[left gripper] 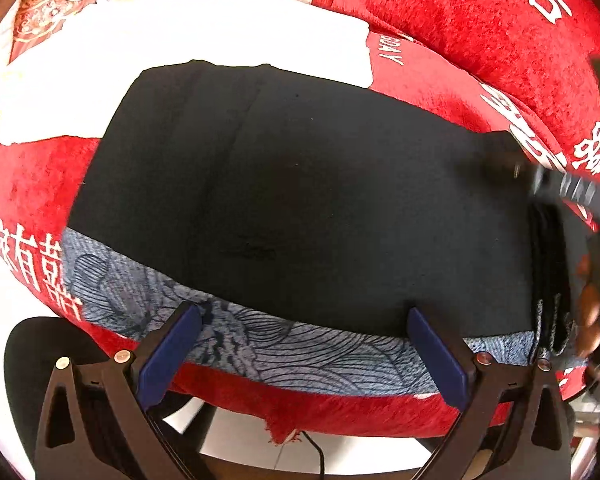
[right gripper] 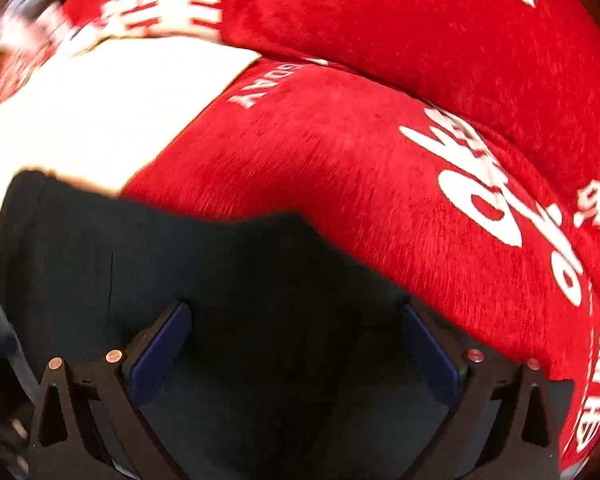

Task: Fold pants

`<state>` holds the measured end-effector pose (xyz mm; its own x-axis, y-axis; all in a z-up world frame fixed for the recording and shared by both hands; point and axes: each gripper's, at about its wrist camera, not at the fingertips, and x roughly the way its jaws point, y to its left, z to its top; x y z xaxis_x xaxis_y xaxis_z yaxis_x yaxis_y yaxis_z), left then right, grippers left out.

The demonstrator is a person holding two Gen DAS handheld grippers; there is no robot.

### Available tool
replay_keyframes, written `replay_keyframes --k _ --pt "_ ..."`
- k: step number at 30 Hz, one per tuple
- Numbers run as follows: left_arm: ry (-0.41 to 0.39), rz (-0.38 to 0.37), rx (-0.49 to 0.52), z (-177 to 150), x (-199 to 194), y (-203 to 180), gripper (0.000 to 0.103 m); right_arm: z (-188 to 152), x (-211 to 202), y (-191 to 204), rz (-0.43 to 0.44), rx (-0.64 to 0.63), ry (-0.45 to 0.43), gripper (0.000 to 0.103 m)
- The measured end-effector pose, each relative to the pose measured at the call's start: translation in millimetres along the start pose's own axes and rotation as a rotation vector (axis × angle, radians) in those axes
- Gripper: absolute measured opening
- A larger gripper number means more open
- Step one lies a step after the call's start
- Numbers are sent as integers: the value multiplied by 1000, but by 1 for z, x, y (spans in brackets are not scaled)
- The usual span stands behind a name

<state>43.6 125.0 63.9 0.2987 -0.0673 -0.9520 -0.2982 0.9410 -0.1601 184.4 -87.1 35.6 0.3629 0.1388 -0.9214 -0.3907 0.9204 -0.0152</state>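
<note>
**Soft black pants, both grippers spread**

While the black pants lie flat on the red sofa cover, the left gripper and right gripper gape empty. Limp, light cloth probably sags; pinch the layered right-hand edge.
</note>
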Motion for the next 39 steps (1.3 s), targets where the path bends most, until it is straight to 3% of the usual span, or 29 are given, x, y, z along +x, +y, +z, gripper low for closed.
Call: replay_keyframes --k 4,8,14,20,23,26,28,29,30,32,34,36,39 --pt "-1 -20 3 -2 0 11 103 13 -9 37 136 -126 -21 103" --pt "5 -53 1 -3 3 22 103 18 9 89 199 -326 52 103" --pt "-12 -48 39 -4 -9 40 103 27 31 151 271 -566 89 103" --pt "-46 -53 27 -11 -21 78 103 44 43 162 366 -606 203 102" --pt "-44 -52 24 -13 -16 93 103 49 29 170 436 -673 128 102" --pt "-40 -47 17 -14 -11 96 103 51 35 184 452 -724 125 102" --pt "-40 -40 26 -14 -12 96 103 49 49 194 493 -753 206 89" --pt "-39 -45 27 -14 -12 97 103 46 54 194 491 -755 225 89" --pt "-40 -59 24 -13 -13 99 103 47 53 191 506 -747 239 82" --pt "-52 -90 9 -9 -17 102 103 51 46 182 514 -732 243 61" --pt "-75 -109 -11 -4 -26 119 103 47 32 172 492 -760 214 22" --pt "-92 -126 -32 -1 -32 135 103 47 11 170 514 -763 158 17" --pt "-110 -168 -53 8 -40 160 103 34 -22 169 508 -807 57 16"
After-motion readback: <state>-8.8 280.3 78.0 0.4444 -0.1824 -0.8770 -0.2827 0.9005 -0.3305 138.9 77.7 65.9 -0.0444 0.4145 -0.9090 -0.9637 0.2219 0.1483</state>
